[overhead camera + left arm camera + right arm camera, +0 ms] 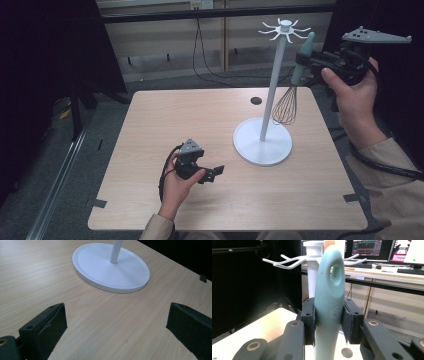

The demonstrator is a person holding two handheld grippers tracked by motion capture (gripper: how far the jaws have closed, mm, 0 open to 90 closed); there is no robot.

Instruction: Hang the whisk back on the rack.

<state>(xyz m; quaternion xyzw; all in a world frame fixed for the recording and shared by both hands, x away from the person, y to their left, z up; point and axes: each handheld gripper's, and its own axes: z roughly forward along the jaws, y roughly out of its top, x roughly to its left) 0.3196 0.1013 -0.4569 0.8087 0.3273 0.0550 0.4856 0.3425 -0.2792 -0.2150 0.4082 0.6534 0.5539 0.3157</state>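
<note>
A white stand (pixel 272 87) with a round base (pixel 262 142) and a ring of hooks (pixel 284 29) at its top stands on the right half of the table. My right gripper (pixel 303 61) is shut on the pale green handle (pixel 329 292) of a whisk (pixel 286 106), held upright beside the pole just below the hooks; the wire head hangs down. The handle's hanging hole (pixel 336 271) sits close to the hooks (pixel 287 261). My left gripper (pixel 216 172) rests low on the table, open and holding nothing, its jaws pointed at the base (pixel 111 268).
The wooden table (pixel 165 125) has a dark round hole (pixel 256 100) near its far edge. Black tape tabs mark its front corners (pixel 98 203). Beyond the table stand desks with monitors (pixel 372 250) and keyboards, and a dark frame at the left.
</note>
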